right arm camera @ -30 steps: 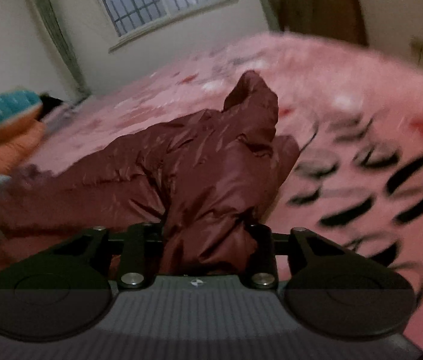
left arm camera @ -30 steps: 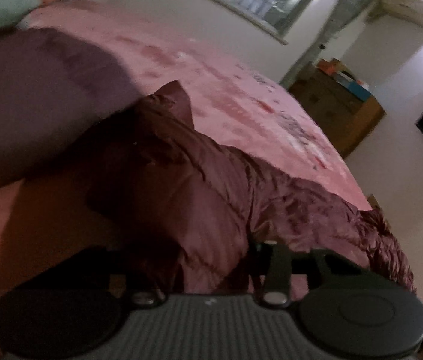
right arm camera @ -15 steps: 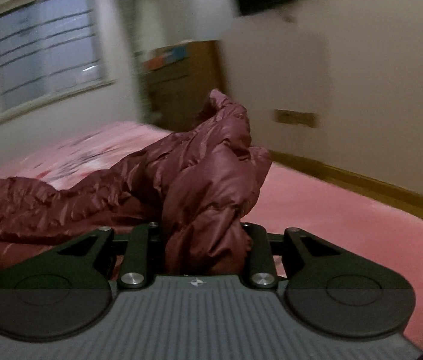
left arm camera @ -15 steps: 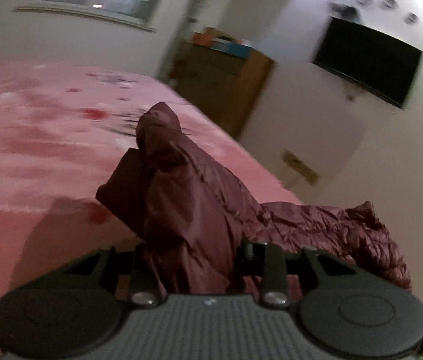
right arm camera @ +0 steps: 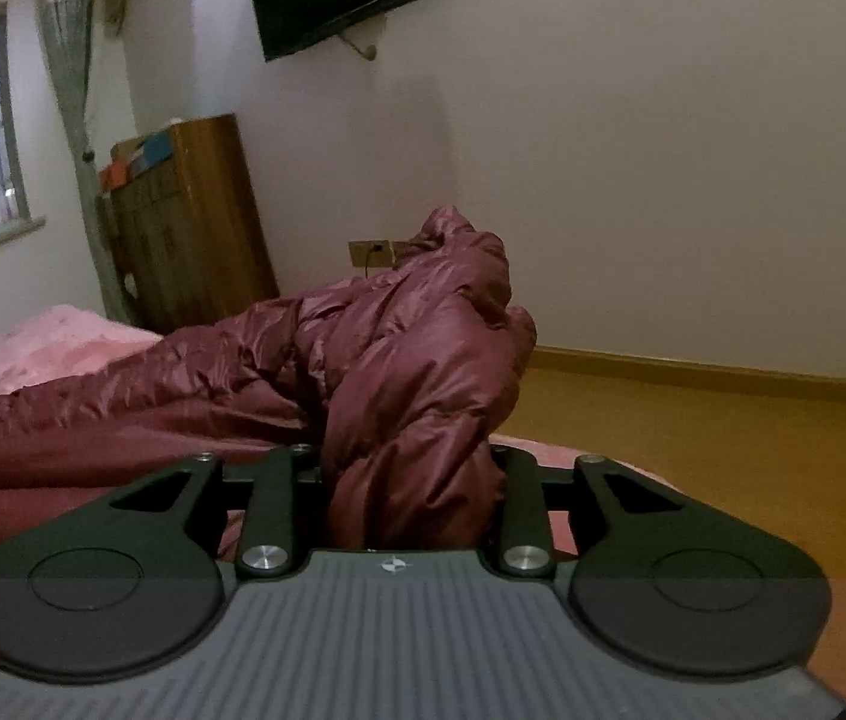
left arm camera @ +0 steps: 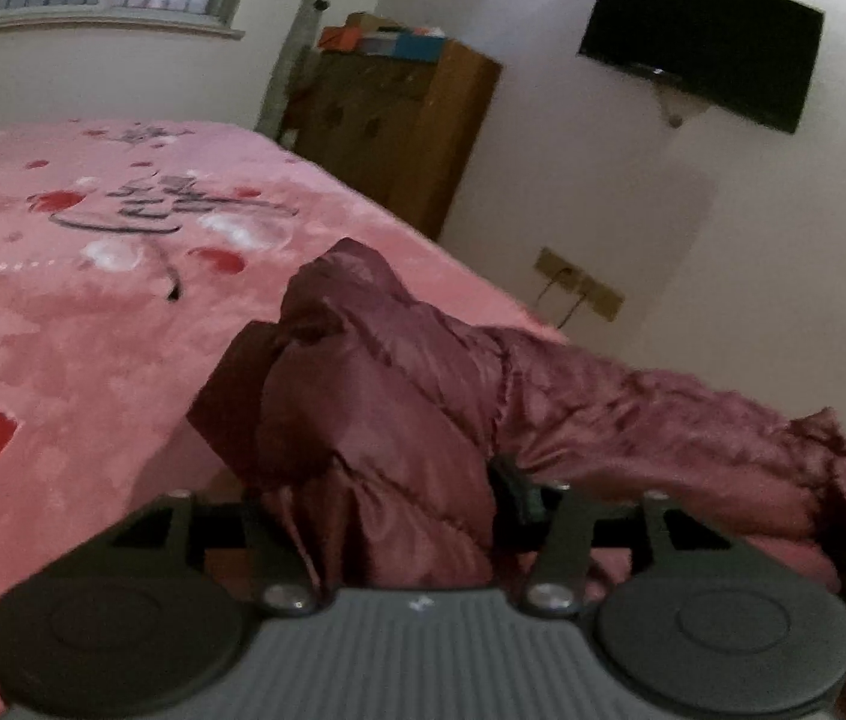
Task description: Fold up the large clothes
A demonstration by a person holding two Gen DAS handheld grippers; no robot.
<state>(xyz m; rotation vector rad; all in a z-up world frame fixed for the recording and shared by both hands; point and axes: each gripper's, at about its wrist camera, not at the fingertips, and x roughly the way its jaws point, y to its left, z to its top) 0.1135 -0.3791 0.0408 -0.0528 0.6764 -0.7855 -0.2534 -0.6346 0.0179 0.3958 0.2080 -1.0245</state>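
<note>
Maroon puffer jacket (left arm camera: 399,420) lies bunched near the edge of the bed, on its pink heart-print blanket (left arm camera: 81,312), stretched between the two claws. Left claw (left arm camera: 387,516) is clamped tight on a thick fold of it; right claw (right arm camera: 408,498) pinches another puffy bundle the same way. Behind stand a wooden cabinet (right arm camera: 189,228) and a wall-mounted TV (left arm camera: 699,42)

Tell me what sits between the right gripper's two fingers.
A bunched fold of the maroon puffer jacket fills the gap between the right gripper fingers, as the right wrist view shows.
</note>
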